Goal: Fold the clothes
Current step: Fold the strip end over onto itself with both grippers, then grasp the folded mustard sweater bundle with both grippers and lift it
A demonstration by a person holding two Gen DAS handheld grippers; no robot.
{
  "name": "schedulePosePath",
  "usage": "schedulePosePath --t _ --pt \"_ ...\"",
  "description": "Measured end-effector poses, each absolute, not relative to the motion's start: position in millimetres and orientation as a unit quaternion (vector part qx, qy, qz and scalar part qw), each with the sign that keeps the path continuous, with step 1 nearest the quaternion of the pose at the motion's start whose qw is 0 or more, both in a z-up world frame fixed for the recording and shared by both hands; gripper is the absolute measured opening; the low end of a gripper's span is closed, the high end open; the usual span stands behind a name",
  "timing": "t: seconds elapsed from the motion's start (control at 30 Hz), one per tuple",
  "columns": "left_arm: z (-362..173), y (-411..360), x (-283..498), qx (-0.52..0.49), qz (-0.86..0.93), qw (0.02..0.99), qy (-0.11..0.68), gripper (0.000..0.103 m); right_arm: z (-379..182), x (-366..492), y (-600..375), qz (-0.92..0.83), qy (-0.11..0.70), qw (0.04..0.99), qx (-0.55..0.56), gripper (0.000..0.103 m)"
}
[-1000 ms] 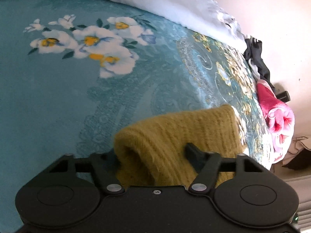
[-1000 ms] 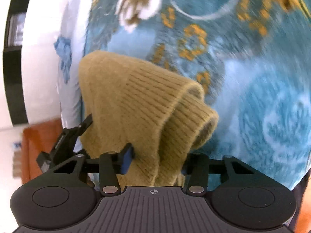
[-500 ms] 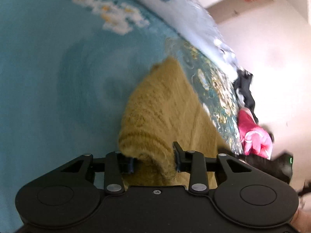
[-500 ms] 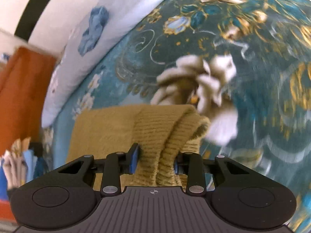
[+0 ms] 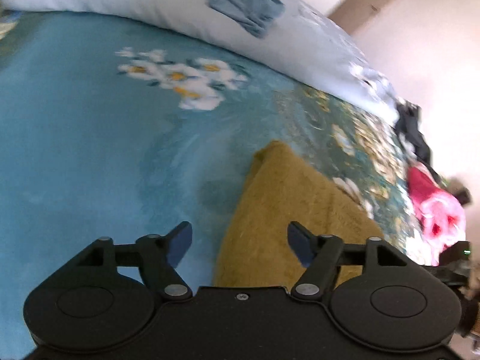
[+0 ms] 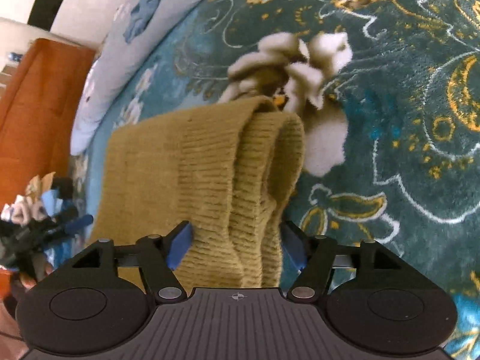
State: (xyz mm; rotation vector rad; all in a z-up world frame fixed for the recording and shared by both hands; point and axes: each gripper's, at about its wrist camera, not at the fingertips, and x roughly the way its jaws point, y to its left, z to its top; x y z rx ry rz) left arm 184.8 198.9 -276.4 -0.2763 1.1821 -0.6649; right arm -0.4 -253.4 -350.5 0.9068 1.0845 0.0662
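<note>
A mustard knit sweater (image 5: 294,210) lies folded on the teal flowered bedspread (image 5: 75,150). My left gripper (image 5: 238,237) hovers above its near-left edge. Its jaws are opening, stand wide and hold nothing. In the right wrist view the sweater's (image 6: 180,165) ribbed, doubled-over folds run between the blue pads of my right gripper (image 6: 234,237). Those jaws are opening too, and the knit rests loosely in the gap and on the bedspread (image 6: 390,120). At the left edge of that view shows one blue-padded finger (image 6: 81,220) of the left gripper.
A white quilt (image 5: 180,9) with a blue flower print lies along the far side of the bed. A pink garment (image 5: 435,210) and a black one (image 5: 414,132) sit at the bed's right edge. An orange-brown cabinet (image 6: 39,105) stands beyond the bed.
Both grippers' jaws have widened. The left one has let go of the sweater and pulled back and up. The sweater's fold now lies on the bed, and the right wrist has rolled.
</note>
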Motion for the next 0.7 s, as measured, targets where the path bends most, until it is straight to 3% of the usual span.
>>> schedulePosePath --t 0.3,0.37,0.43,0.5,0.53,0.63,0.7 --pt "-338.5 154.0 220.7 -0.094 -0.386 0.686 0.609 0.075 -368.9 6.7 -254.9 0.073 0.458 0.744 0.481 0.072" --pt "-344.3 153.2 223.8 -0.117 -0.392 0.680 0.609 0.088 -373.7 13.9 -253.5 0.088 0.457 0.739 0.487 0.069" --pt "-347.0 154.6 224.6 -0.138 -0.393 0.675 0.609 0.090 -377.6 21.3 -252.4 0.092 0.458 0.736 0.490 0.064" --pt "-345.2 154.6 224.6 -0.144 -0.392 0.679 0.604 0.074 -374.5 28.0 -253.4 0.093 0.466 0.733 0.487 0.053" --pt "-344.2 151.7 224.3 -0.147 -0.391 0.677 0.606 0.048 -372.9 31.3 -253.9 0.094 0.470 0.731 0.486 0.046" --pt "-339.0 143.4 218.1 -0.145 -0.386 0.684 0.602 0.046 -366.9 41.9 -255.4 0.098 0.483 0.728 0.477 0.038" --pt "-333.2 142.1 213.1 -0.150 -0.379 0.689 0.599 0.038 -355.1 52.1 -257.1 0.110 0.496 0.735 0.449 0.036"
